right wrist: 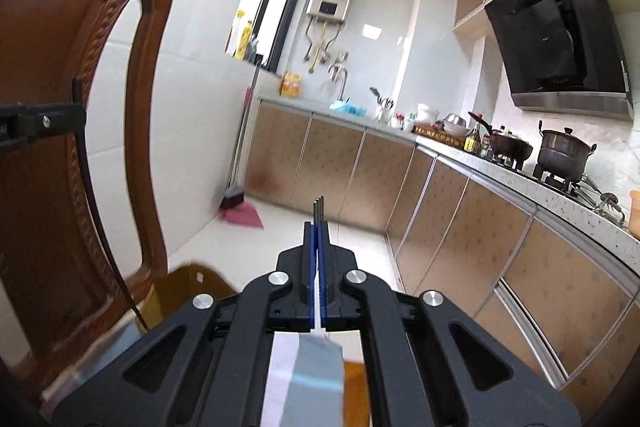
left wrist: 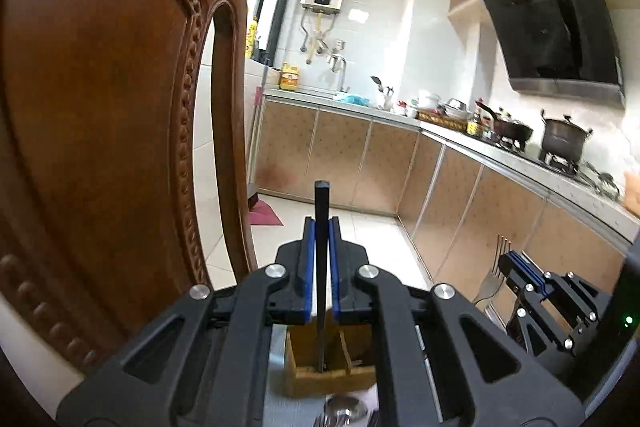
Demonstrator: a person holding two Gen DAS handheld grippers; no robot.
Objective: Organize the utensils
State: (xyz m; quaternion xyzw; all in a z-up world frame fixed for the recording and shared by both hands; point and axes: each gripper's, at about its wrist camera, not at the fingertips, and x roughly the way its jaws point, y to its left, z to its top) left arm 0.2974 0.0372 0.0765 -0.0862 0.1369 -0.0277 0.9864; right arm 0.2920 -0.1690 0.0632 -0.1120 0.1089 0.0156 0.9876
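Observation:
My left gripper [left wrist: 321, 227] is shut on a black chopstick [left wrist: 321, 203] held upright, its lower end down in a wooden utensil holder [left wrist: 320, 375] below the fingers. My right gripper [right wrist: 318, 229] is shut on a metal fork [right wrist: 318, 209], tines up past the fingertips. The right gripper [left wrist: 520, 267] with the fork [left wrist: 494, 275] also shows at the lower right of the left wrist view. The left gripper [right wrist: 40, 121] and the chopstick [right wrist: 96, 211] show at the left of the right wrist view, the chopstick's tip reaching the holder [right wrist: 188, 287].
A carved wooden chair back [left wrist: 100, 107] stands close on the left. Metal spoons [left wrist: 344, 409] lie below the holder. A kitchen counter [left wrist: 500, 155] with pots runs along the right, cabinets beneath. A grey and white cloth [right wrist: 308, 375] lies under the right gripper.

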